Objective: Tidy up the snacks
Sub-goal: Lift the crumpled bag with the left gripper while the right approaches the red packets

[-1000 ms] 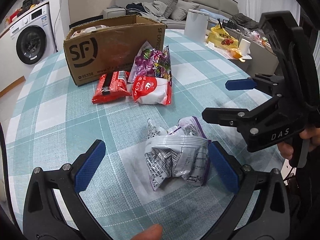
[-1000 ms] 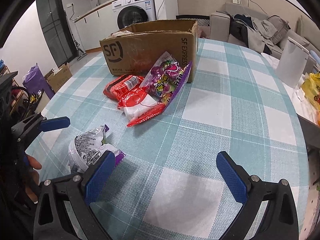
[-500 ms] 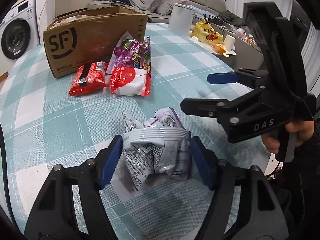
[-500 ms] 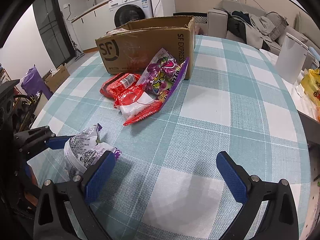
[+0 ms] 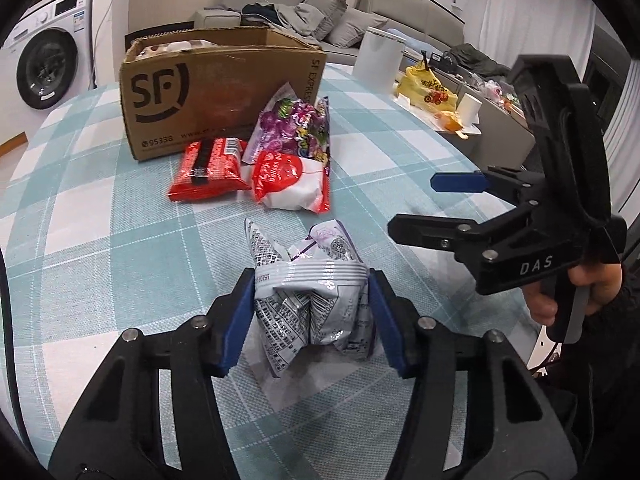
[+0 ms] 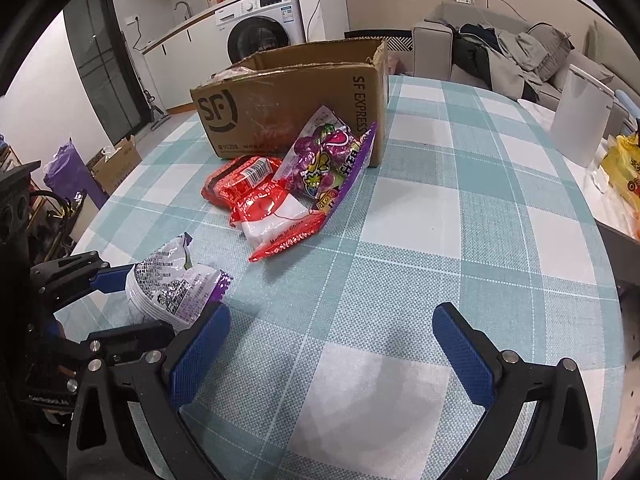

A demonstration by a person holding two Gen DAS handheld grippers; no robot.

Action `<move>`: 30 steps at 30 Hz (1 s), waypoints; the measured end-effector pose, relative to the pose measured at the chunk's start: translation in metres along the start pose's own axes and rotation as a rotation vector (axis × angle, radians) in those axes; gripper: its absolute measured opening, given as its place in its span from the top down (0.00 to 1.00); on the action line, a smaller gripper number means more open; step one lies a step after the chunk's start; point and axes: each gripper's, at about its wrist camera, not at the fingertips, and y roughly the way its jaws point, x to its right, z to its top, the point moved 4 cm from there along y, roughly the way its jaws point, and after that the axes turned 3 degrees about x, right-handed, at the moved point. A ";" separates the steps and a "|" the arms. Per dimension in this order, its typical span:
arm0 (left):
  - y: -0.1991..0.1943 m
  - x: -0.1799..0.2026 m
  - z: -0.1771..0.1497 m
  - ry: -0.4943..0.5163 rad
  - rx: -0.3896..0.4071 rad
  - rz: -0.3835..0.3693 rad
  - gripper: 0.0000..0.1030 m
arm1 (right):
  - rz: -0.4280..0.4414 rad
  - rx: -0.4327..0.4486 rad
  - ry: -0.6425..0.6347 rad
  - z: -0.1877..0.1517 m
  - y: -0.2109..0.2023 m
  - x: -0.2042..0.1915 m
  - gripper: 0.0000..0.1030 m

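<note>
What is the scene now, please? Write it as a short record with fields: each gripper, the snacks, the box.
left gripper: its fingers have just been closing and now press both sides of the silver and purple snack bag, which still rests on the checked tablecloth
right gripper: open, nothing between its fingers, over the cloth
other snacks: red packet, red and white packet, purple candy bag, lying together in front of the box
cardboard box: open at the top, some packets inside
</note>
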 end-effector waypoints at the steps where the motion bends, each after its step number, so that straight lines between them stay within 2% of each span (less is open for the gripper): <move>1: -0.001 -0.002 0.001 -0.006 0.005 0.005 0.48 | 0.005 0.002 0.000 0.001 0.000 0.000 0.00; 13: -0.018 -0.044 0.015 -0.069 0.070 0.116 0.48 | 0.050 -0.008 -0.097 0.015 0.019 -0.029 0.00; 22: -0.021 -0.065 0.019 -0.104 0.090 0.157 0.48 | 0.097 0.001 -0.157 0.034 0.036 -0.050 0.02; 25: -0.023 -0.071 0.020 -0.114 0.094 0.166 0.48 | 0.110 0.005 -0.164 0.041 0.041 -0.053 0.04; 30: -0.025 -0.076 0.020 -0.124 0.101 0.175 0.48 | 0.119 0.001 -0.193 0.051 0.052 -0.059 0.14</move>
